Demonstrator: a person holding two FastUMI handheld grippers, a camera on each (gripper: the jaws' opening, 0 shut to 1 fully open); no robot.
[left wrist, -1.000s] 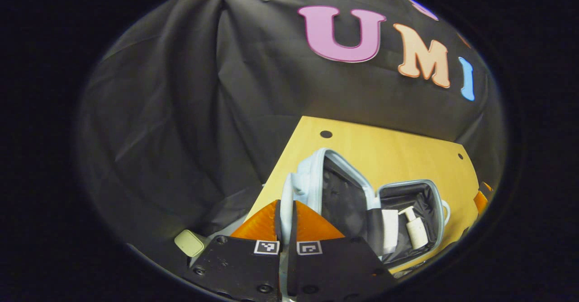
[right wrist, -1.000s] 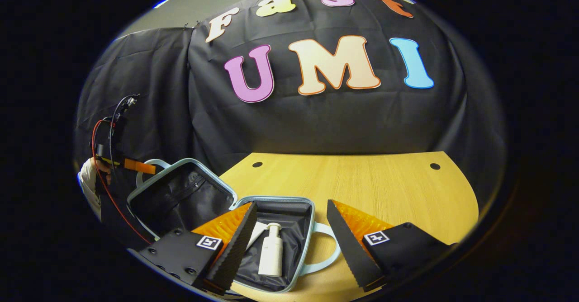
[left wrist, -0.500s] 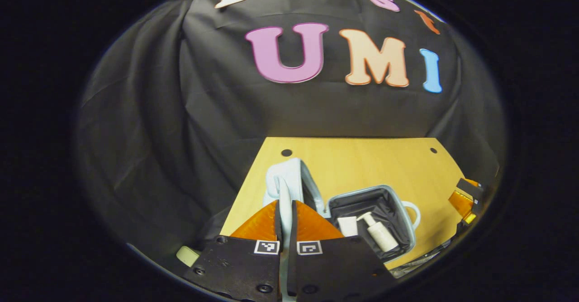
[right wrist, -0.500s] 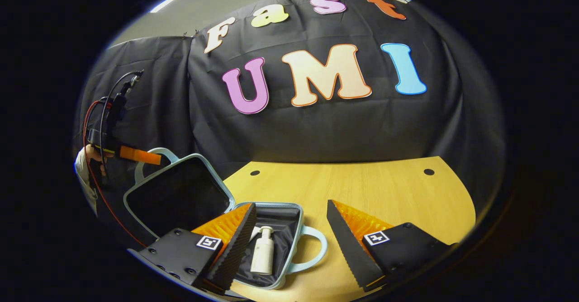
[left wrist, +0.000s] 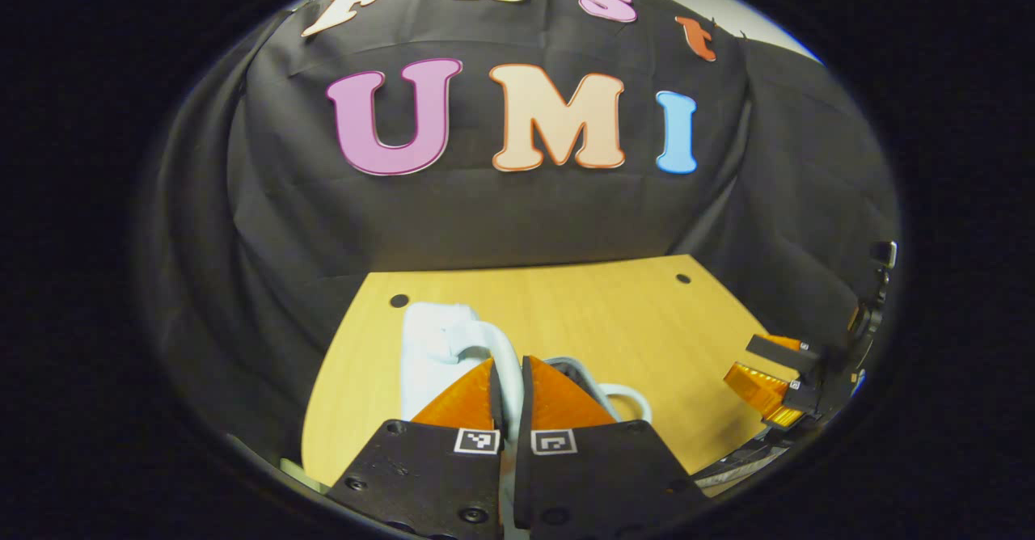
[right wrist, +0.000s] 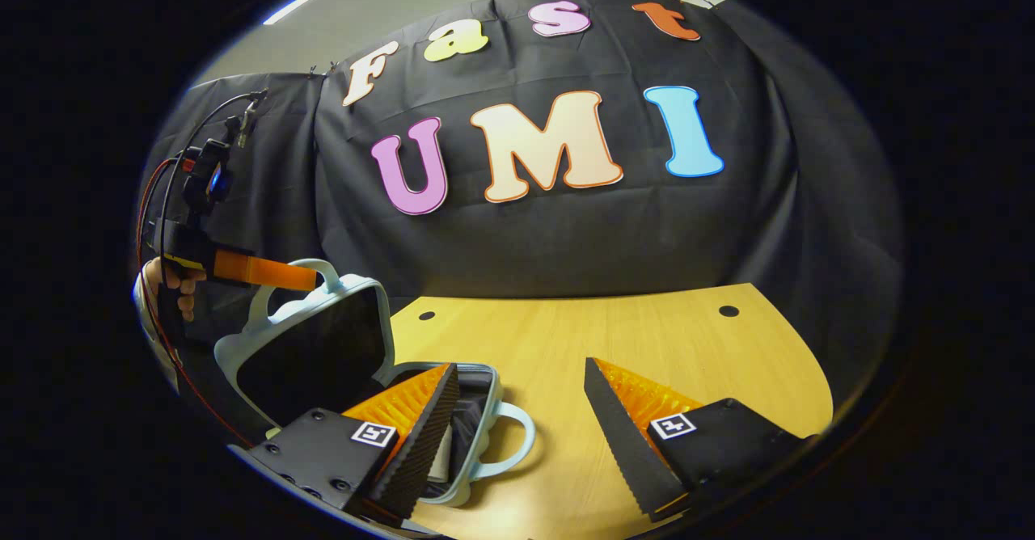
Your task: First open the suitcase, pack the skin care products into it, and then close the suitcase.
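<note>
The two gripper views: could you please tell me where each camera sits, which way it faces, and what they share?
Left gripper view: rides on the left gripper, facing the black cloth wall across the wooden table; its fingers are shut on the lid handle of the pale blue suitcase.
Right gripper view: rides on the open right gripper, low over the table, facing the same wall; the person's hand shows at far left.
Shared: the suitcase, the table, and each other's gripper.
</note>
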